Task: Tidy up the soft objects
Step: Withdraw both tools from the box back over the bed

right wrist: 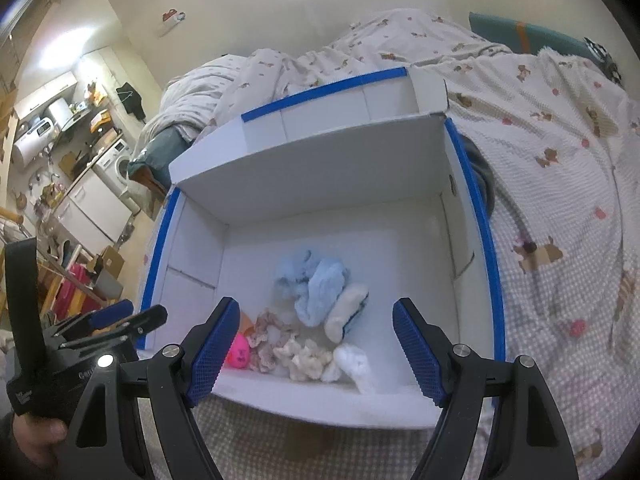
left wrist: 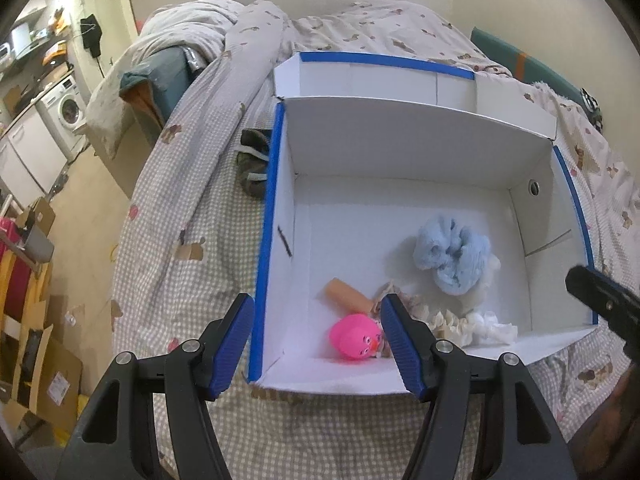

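Note:
A white cardboard box (left wrist: 360,148) (right wrist: 320,172) with blue-taped edges lies open on the bed. Inside it are a fluffy light-blue plush (left wrist: 454,254) (right wrist: 316,284), a pink rubber duck (left wrist: 354,336) (right wrist: 239,354), a peach-coloured block (left wrist: 346,294), a cream frilly scrunchie (left wrist: 444,322) (right wrist: 280,340) and white soft pieces (left wrist: 494,324) (right wrist: 354,364). My left gripper (left wrist: 318,344) hovers open over the box's near left corner, nothing between its fingers. My right gripper (right wrist: 316,350) is open above the near wall, holding nothing.
The bed is covered with a checked, bear-print quilt (left wrist: 192,208) (right wrist: 560,208). A dark camouflage-patterned item (left wrist: 254,162) lies just left of the box. A teal cushion (left wrist: 532,66) sits at the far right. Cardboard boxes (left wrist: 44,360) and a washing machine (left wrist: 66,108) stand on the floor to the left.

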The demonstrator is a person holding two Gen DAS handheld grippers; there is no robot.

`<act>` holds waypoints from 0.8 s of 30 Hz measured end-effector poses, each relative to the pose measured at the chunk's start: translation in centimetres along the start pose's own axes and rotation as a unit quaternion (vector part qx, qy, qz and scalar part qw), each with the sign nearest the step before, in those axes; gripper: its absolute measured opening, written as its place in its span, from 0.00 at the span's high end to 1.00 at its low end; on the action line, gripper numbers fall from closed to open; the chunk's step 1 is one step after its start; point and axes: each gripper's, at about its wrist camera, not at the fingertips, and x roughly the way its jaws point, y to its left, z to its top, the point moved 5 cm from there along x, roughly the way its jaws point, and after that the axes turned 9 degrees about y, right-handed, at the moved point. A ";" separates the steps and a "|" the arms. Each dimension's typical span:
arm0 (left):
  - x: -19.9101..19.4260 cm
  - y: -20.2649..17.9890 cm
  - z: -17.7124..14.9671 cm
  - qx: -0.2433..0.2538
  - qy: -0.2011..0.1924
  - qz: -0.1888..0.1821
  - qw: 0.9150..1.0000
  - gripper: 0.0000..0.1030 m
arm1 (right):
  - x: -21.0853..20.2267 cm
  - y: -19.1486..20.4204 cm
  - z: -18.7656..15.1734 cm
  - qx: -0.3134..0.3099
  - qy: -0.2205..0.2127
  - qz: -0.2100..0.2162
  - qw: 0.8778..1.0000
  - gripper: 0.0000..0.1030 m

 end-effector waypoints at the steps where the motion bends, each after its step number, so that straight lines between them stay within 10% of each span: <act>1: -0.2 0.2 -0.3 -0.003 0.000 0.000 1.000 0.39 | -0.1 0.0 -0.3 0.001 0.001 0.000 1.000 0.19; 24: -0.6 4.7 -4.4 -0.038 0.021 0.012 0.999 0.39 | -0.3 -0.3 -5.8 -0.035 0.040 -0.043 0.998 0.19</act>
